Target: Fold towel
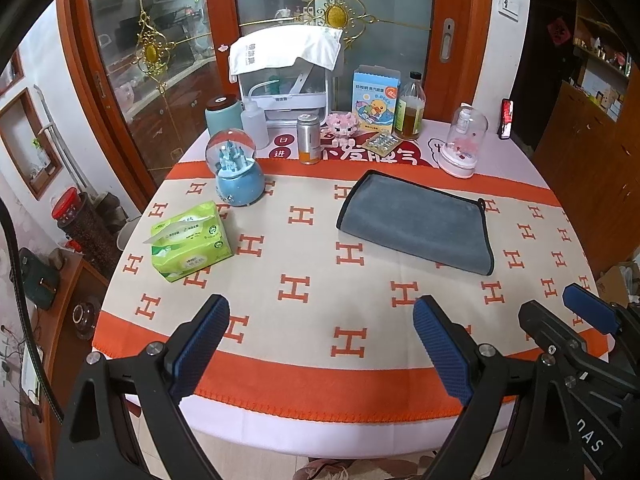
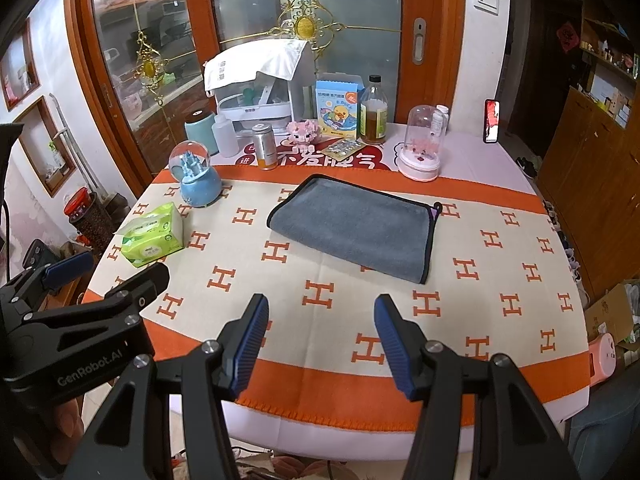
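A grey towel (image 1: 416, 220) with a black edge lies folded flat on the cream and orange tablecloth (image 1: 304, 240), right of the middle; it also shows in the right wrist view (image 2: 356, 226). My left gripper (image 1: 320, 320) is open and empty, above the table's near edge, well short of the towel. My right gripper (image 2: 320, 320) is open and empty too, above the near edge, in front of the towel. The right gripper also shows at the right of the left wrist view (image 1: 560, 312), and the left gripper at the left of the right wrist view (image 2: 116, 272).
A green tissue pack (image 1: 190, 242) and a blue snow globe (image 1: 236, 168) stand at the left. Along the back are a silver can (image 1: 309, 138), a bottle (image 1: 409, 108), a glass dome (image 1: 464, 144), a box (image 1: 374, 98) and a white appliance (image 1: 288, 76).
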Demonstrator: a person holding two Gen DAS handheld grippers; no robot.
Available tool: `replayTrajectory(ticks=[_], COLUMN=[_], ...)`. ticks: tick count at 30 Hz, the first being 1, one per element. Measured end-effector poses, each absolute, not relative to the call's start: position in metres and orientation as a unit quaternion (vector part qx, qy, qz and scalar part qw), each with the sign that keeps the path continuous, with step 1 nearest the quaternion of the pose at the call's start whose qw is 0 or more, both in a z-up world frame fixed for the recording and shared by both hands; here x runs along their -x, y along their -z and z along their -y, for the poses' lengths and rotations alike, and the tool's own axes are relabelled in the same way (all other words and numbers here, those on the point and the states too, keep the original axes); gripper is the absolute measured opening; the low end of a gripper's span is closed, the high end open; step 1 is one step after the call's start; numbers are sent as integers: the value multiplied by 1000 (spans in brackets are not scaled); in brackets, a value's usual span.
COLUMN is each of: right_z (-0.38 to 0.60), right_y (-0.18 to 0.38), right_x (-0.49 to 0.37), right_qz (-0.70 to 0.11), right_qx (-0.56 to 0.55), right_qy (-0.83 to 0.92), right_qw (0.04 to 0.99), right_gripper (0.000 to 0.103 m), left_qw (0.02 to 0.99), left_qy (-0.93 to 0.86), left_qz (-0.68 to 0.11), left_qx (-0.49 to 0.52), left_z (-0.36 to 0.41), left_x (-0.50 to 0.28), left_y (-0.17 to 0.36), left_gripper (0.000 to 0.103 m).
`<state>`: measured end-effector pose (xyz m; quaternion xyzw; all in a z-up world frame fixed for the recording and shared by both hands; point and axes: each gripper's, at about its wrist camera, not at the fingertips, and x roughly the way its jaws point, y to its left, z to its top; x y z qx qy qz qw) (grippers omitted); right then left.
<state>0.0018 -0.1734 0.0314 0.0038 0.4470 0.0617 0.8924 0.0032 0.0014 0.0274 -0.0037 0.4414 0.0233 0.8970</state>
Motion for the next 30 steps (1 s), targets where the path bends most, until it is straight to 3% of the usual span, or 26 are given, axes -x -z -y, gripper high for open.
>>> replayTrajectory(ticks=[30], right_z=[172], right_y=[-26], right_x=[-10], right_qz=[-452], right_qx=[-3], right_qy=[-61], right_qw=[890], right_gripper=[55], left_qw=[894], left_qy=[-9], left_qz=[-449], left_qx=[-3], left_z=[2], left_x=[-14], left_y=[-20], left_gripper=[93])
